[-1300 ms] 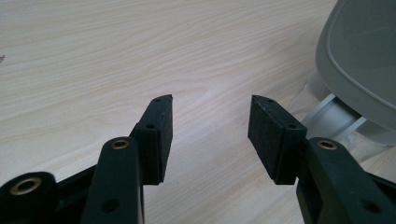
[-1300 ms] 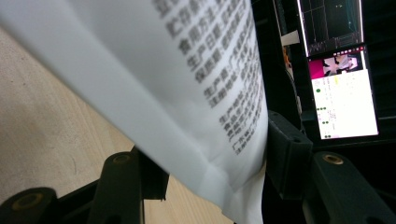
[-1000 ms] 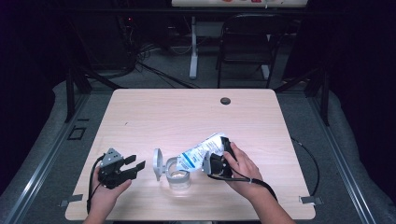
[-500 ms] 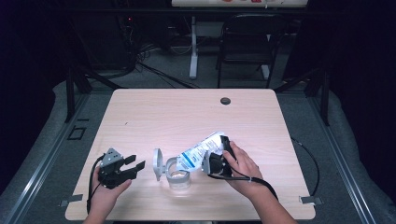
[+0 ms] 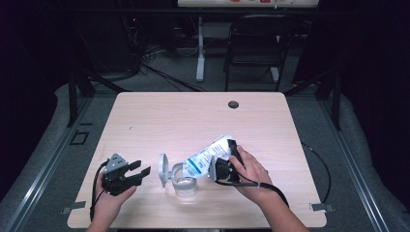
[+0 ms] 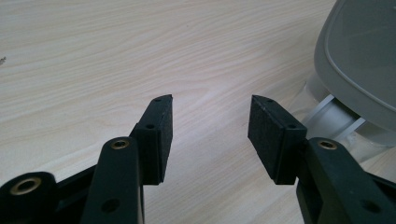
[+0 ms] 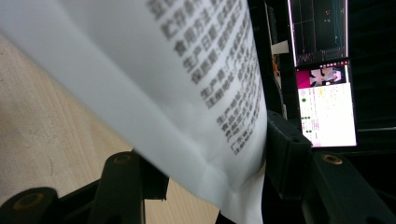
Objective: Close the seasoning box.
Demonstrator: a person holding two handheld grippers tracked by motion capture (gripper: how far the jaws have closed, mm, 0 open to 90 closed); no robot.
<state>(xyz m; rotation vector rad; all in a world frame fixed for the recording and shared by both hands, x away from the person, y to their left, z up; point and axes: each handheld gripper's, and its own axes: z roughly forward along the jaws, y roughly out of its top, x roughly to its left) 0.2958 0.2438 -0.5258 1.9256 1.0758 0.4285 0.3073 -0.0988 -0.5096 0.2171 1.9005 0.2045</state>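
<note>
Now | right hand-held gripper (image 5: 223, 166) clamped on glossy white pouch (image 5: 207, 156) | left hand-held gripper (image 5: 140, 171) apart over pale woodgrain table (image 5: 193, 121)

A pale wood tabletop (image 5: 193, 121) with a dark round grommet hole (image 5: 233, 104) stands before a black folding chair (image 5: 254, 50) and floor cables (image 5: 159, 72)

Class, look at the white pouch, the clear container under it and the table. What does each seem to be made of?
Pouch: probably thin plastic film, smooth; it creases and carries print.
Container: see-through, likely clear plastic or glass; its raised grey lid looks like matte plastic.
Table: pale wood grain, perhaps laminate.
</note>
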